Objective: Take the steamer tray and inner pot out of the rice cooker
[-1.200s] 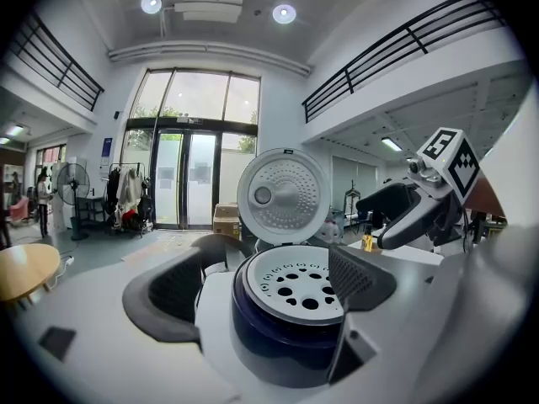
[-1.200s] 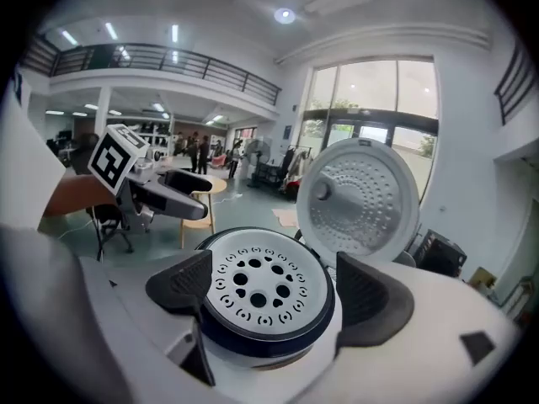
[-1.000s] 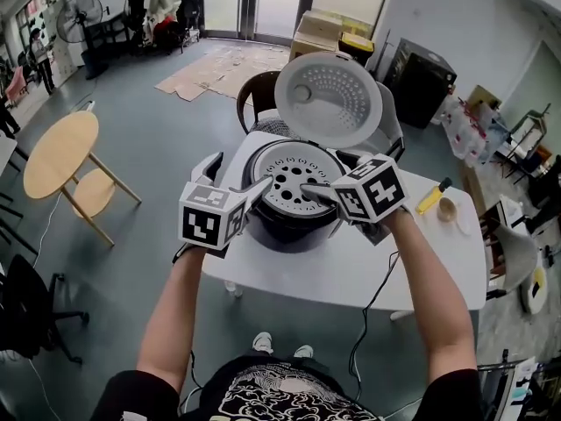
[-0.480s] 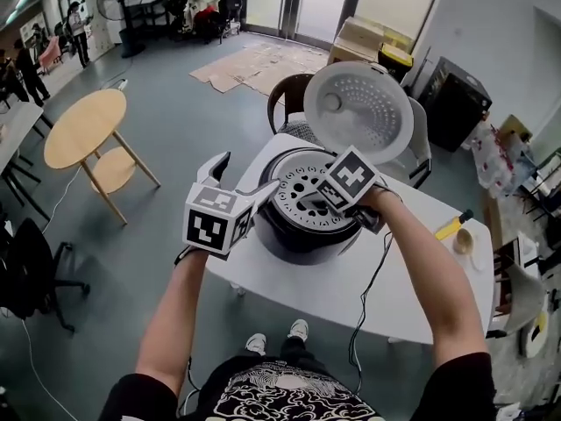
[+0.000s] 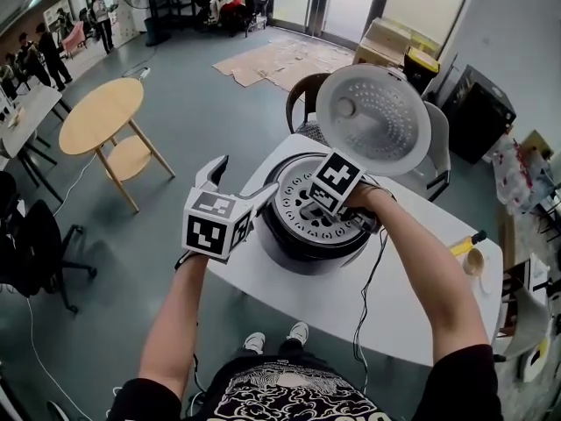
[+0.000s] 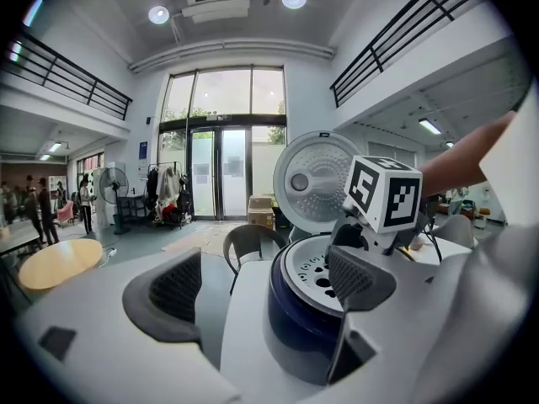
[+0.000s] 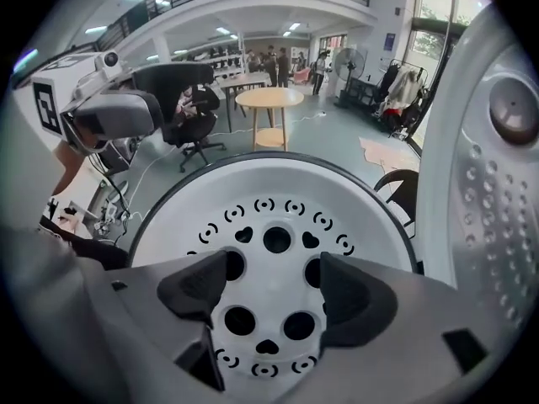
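The dark rice cooker (image 5: 298, 246) stands on the white table with its lid (image 5: 372, 121) tipped up. In its mouth lies the white steamer tray (image 5: 294, 202), flat and full of holes. My right gripper (image 5: 321, 210) points steeply down over the tray's middle (image 7: 278, 217). Its jaws have just been closing but still stand apart, and its pads (image 7: 195, 289) press on nothing. My left gripper (image 5: 241, 181) hangs open beside the cooker's left side (image 6: 299, 310), with nothing between its fingers (image 6: 173, 289). The inner pot is hidden under the tray.
The white table (image 5: 421, 279) carries a yellow-handled tool (image 5: 462, 246) and a wooden spoon (image 5: 474, 261) at its right end. A black cable (image 5: 368, 305) hangs off the front edge. A chair (image 5: 302, 103) stands behind the cooker and a round wooden table (image 5: 105, 117) far left.
My right gripper has dropped and tipped from nearly level to pointing down over the tray's middle, with its jaws narrower. The left gripper has shifted a little beside the cooker.
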`<state>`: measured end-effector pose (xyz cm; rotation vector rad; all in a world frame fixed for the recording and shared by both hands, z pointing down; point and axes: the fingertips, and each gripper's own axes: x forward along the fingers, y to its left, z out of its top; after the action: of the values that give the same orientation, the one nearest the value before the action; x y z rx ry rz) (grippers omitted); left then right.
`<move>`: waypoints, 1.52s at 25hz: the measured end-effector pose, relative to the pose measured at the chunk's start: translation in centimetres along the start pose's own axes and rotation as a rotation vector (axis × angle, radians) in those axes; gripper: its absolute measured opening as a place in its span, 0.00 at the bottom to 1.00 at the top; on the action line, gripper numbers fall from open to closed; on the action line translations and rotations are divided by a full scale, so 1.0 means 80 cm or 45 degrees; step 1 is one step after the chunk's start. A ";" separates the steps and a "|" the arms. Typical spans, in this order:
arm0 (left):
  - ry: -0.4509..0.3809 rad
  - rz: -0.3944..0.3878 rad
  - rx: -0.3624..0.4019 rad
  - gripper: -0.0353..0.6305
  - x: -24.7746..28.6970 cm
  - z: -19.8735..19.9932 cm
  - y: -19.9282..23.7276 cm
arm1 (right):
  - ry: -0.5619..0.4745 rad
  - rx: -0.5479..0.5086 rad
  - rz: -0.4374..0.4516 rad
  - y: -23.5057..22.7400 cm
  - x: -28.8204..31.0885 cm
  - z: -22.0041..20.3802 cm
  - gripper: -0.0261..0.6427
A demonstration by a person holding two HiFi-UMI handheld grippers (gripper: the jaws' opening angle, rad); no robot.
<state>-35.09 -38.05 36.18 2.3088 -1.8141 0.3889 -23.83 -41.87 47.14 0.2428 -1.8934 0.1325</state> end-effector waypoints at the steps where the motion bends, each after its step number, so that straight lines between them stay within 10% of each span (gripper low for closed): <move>1: 0.003 0.007 0.001 0.74 0.000 0.000 0.001 | 0.015 -0.001 0.009 0.000 0.004 -0.002 0.57; 19: 0.044 0.036 0.016 0.74 0.016 -0.008 0.006 | 0.159 0.058 0.147 -0.001 0.026 -0.013 0.52; 38: -0.085 -0.129 0.068 0.74 -0.037 0.038 0.002 | 0.189 0.106 -0.097 0.023 -0.088 0.021 0.48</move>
<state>-35.62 -36.26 32.35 2.4658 -1.7271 0.3535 -23.62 -39.71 40.03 0.3523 -1.7306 0.1734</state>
